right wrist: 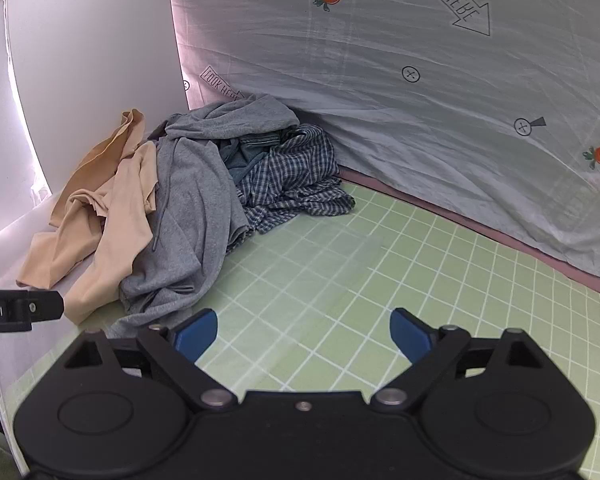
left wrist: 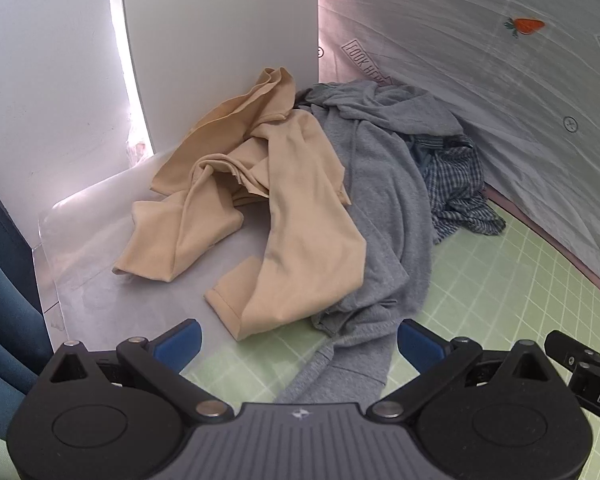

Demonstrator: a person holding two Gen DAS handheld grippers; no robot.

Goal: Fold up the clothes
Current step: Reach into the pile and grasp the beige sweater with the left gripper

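The clothes lie heaped in the counter's (right wrist: pixel 340 264) far left corner, against the white panel and the printed sheet: a beige top (left wrist: pixel 260 208) leftmost, a grey hoodie (left wrist: pixel 380 200) in the middle, a checked shirt (right wrist: pixel 292 176) at the back.

The left gripper (left wrist: pixel 298 344) has its fingers spread with nothing between them; the hoodie's near end trails between them and below, its length running away toward the corner.

The right gripper (right wrist: pixel 304 334), fingers also spread and empty, hangs over bare green mat, with the heap ahead to its left.

The left hand looks nearer.
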